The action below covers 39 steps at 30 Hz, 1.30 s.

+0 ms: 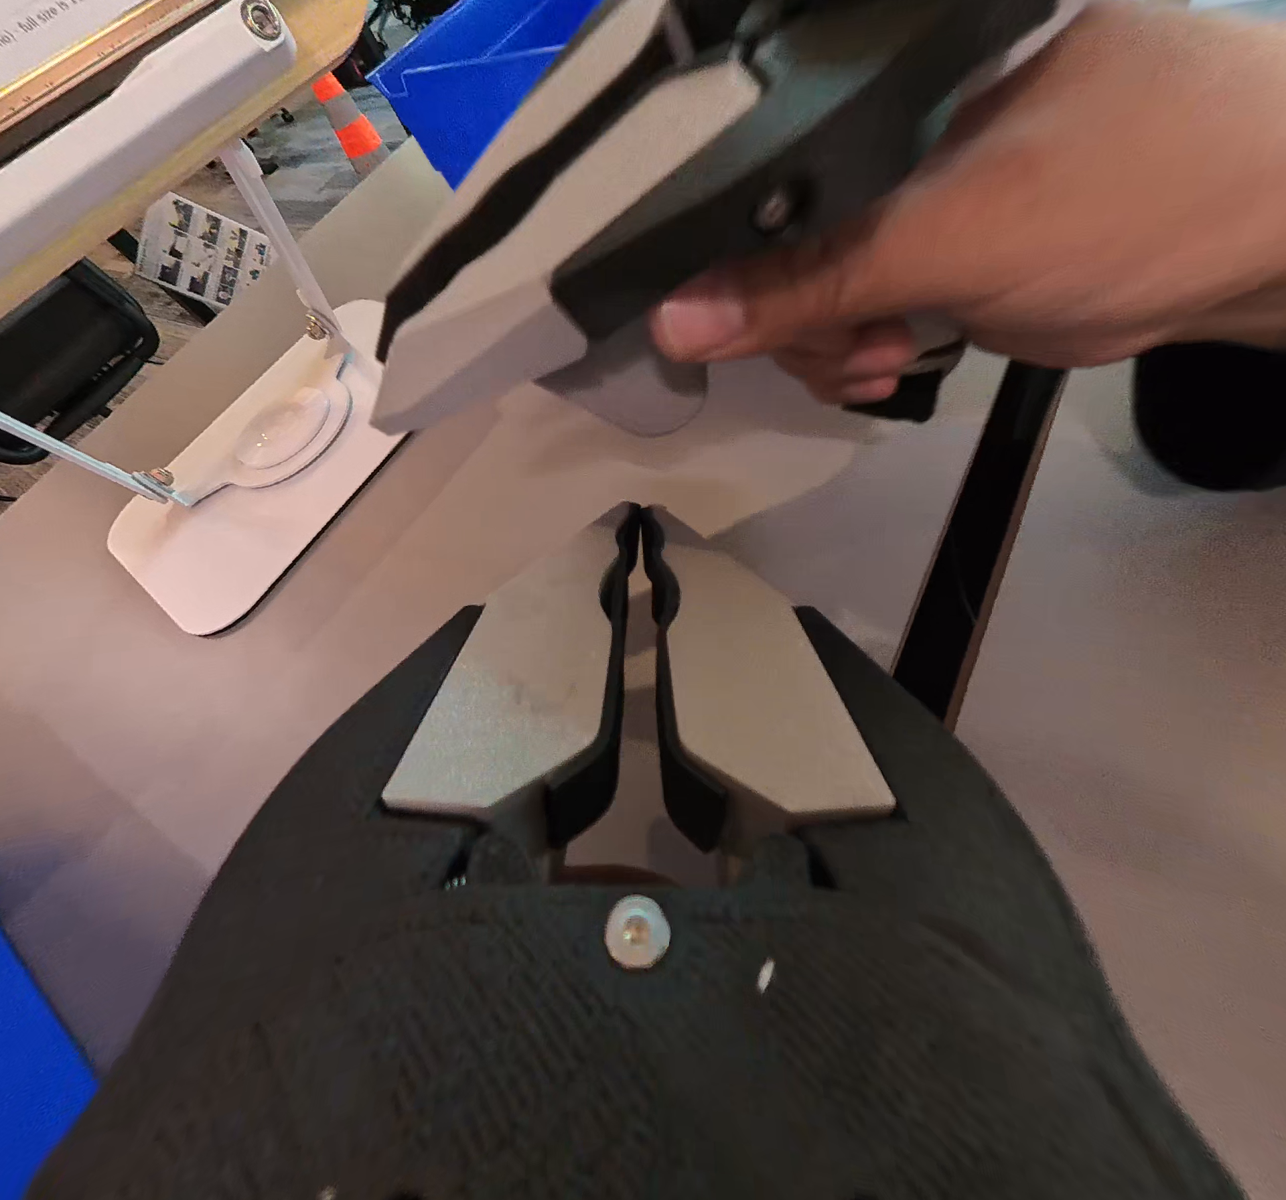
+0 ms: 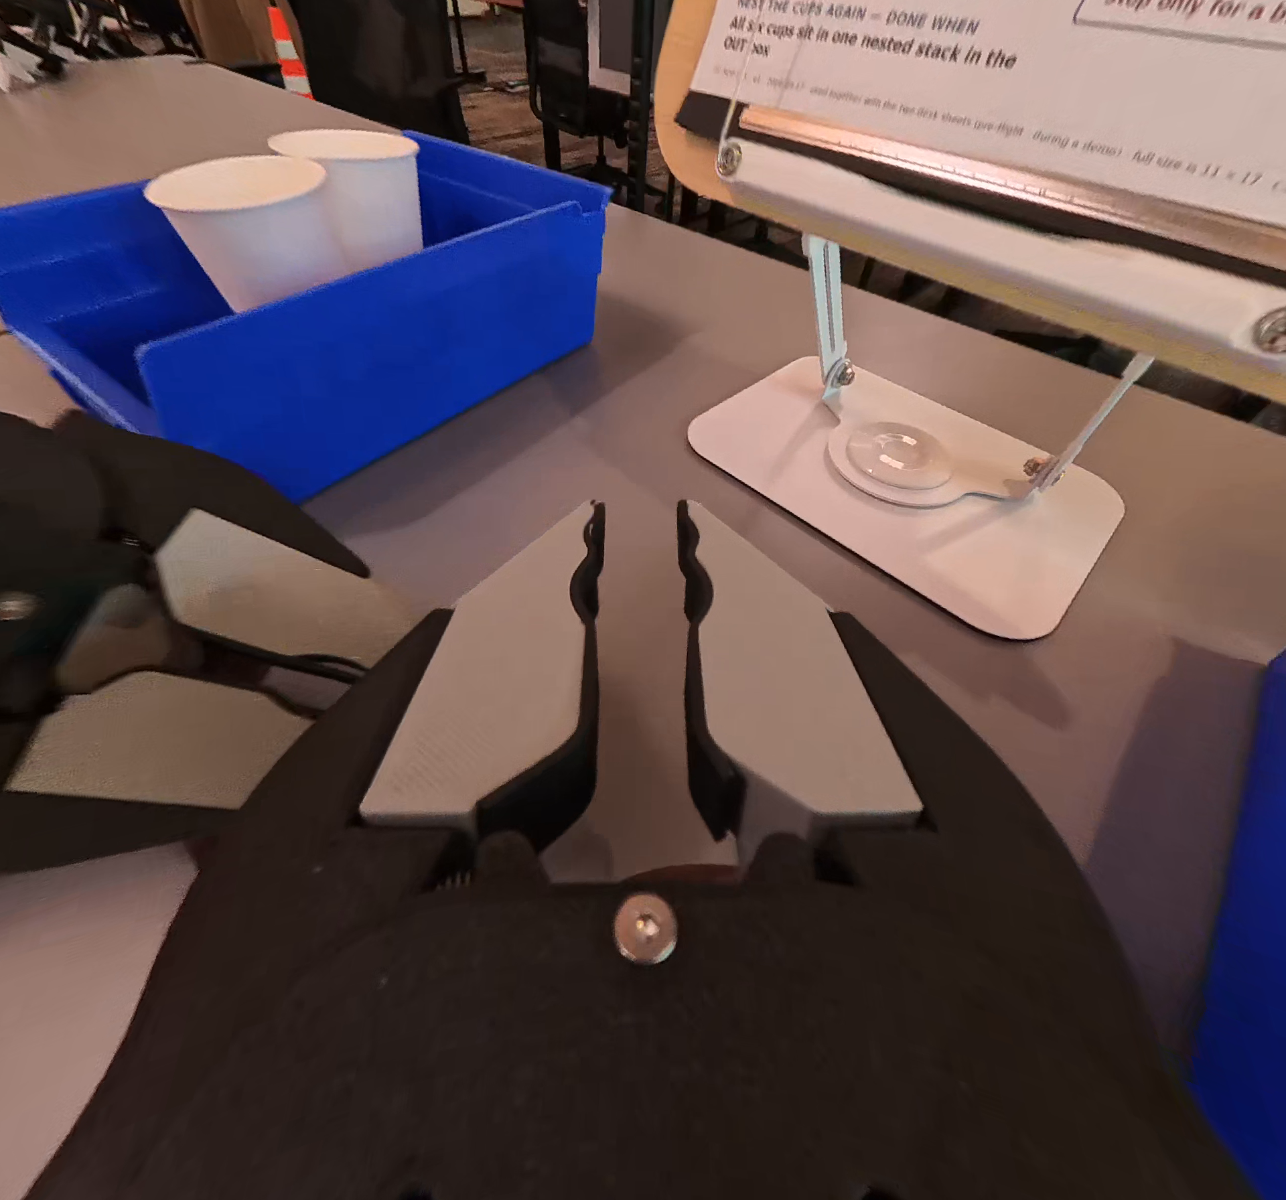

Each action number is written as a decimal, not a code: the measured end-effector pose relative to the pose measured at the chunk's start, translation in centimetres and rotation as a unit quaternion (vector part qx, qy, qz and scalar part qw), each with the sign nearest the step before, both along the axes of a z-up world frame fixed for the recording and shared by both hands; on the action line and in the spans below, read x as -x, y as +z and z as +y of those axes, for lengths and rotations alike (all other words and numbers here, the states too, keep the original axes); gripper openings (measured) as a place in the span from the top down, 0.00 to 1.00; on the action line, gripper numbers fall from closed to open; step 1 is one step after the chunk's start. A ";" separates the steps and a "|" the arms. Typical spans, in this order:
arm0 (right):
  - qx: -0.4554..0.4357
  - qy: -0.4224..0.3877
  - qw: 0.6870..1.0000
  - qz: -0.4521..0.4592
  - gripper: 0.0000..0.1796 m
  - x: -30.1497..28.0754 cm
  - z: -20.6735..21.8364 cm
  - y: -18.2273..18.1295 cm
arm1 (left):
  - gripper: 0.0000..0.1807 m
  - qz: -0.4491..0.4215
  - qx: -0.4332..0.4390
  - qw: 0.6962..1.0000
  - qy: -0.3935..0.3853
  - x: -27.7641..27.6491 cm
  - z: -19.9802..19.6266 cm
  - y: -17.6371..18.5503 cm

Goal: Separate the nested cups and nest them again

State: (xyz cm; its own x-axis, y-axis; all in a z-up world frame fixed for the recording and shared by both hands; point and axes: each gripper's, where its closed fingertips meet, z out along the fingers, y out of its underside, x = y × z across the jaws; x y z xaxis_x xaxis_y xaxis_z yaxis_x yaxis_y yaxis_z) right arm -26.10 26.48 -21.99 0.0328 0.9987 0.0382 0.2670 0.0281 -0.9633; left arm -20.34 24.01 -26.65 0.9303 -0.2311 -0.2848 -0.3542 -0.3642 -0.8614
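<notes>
Left hand-held gripper [image 1: 639, 511]: fingertips pressed together with nothing between them, held low over the grey table [image 1: 209, 714]. It also shows at the left edge of the right wrist view [image 2: 229, 575], blurred.

Right hand-held gripper [image 2: 639, 512]: fingers narrowly parted, a slim gap between the black pads, nothing held. In the left wrist view it appears above and ahead [image 1: 445, 359], blurred, tilted down to the left, with a person's hand [image 1: 1009, 248] wrapped around its grip.

Cups: two white paper cups stand upright in a blue bin [image 2: 390, 359] on the table, left of and beyond the right hand-held gripper. The near cup [image 2: 250, 227] and the far cup [image 2: 369, 192] stand side by side and overlap in the view; whether they touch cannot be told. Each is open end up.

Stand: a white document stand [image 2: 925, 540] sits on the table to the right of the bin, its flat base carrying two thin metal struts and a printed instruction sheet [image 2: 1009, 39] on a tilted board.

Other: an orange-and-white cone [image 2: 289, 53] and dark chairs beyond the table; a second blue bin edge [image 2: 1245, 958] at far right.
</notes>
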 end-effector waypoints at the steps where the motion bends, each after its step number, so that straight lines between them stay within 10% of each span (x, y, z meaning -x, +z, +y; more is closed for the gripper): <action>1: 0.005 -0.003 1.000 0.000 0.91 0.3 0.3 -0.6 | 1.00 0.000 0.000 1.000 0.001 0.0 0.0 0.0; 18: -0.009 -0.021 1.000 -0.001 0.89 -0.3 2.4 -2.4 | 1.00 -0.014 0.020 1.000 0.009 -0.2 0.0 -1.6; 27: -0.028 -0.016 0.999 -0.010 0.89 0.2 1.8 -2.9 | 1.00 -0.039 -0.009 0.998 0.050 2.2 -4.0 4.4; 39: -0.013 -0.006 1.000 -0.002 0.89 0.2 1.5 -2.5 | 0.98 -0.016 0.057 0.954 0.295 21.3 -14.9 11.6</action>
